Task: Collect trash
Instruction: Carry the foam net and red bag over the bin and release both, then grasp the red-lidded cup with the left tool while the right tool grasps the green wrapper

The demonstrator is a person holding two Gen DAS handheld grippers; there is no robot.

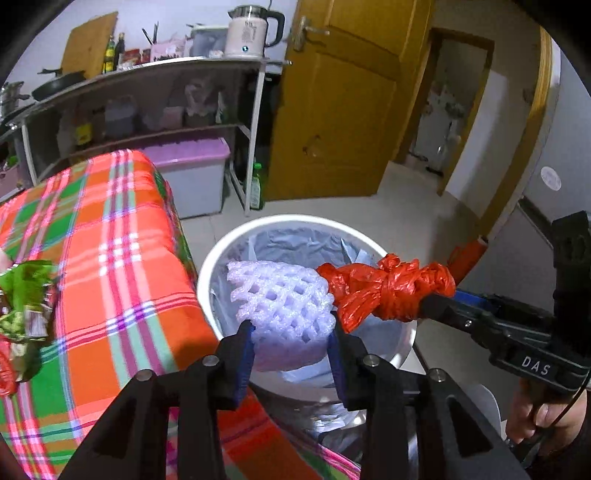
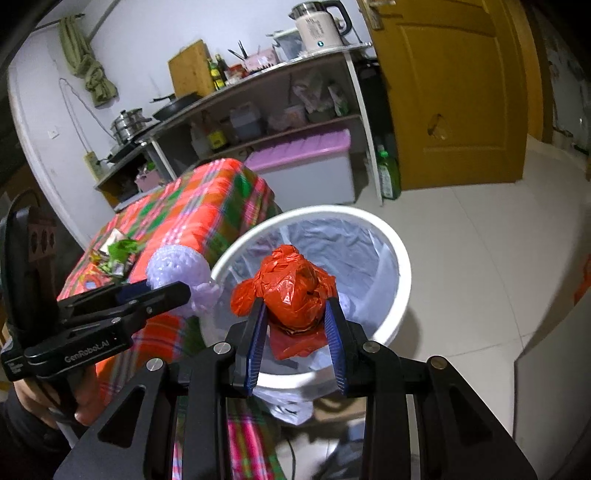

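Both fingers of the left gripper [image 1: 291,341] stand either side of a lilac foam fruit net [image 1: 280,302], their blue pads [image 1: 246,352] touching its flanks, though whether they press it cannot be told. The right gripper [image 2: 295,321] is clenched on a knotted red plastic bag [image 2: 291,288], one blue pad at each side of the bundle. Landmark for all positions is the white trash bin [image 1: 402,347], lined with a pale bag [image 2: 332,236]. The foam net hangs above the bin's opening, on the side nearest the table. The red bag is held above the opening too, just beside the net and touching it in the left wrist view. A table under an orange, green and pink plaid cloth [image 1: 110,236] stands against the bin. Crumpled green wrappers [image 2: 118,254] lie on that cloth, well apart from the bin. Beyond the bin stands a shelving unit [image 2: 258,110] with an electric kettle [image 1: 251,31] on top and a lilac-lidded storage box [image 2: 306,162] at its foot. A yellow wooden door [image 2: 454,92] closes the wall behind the bin. A hand [image 1: 543,413] grips the right gripper's handle.
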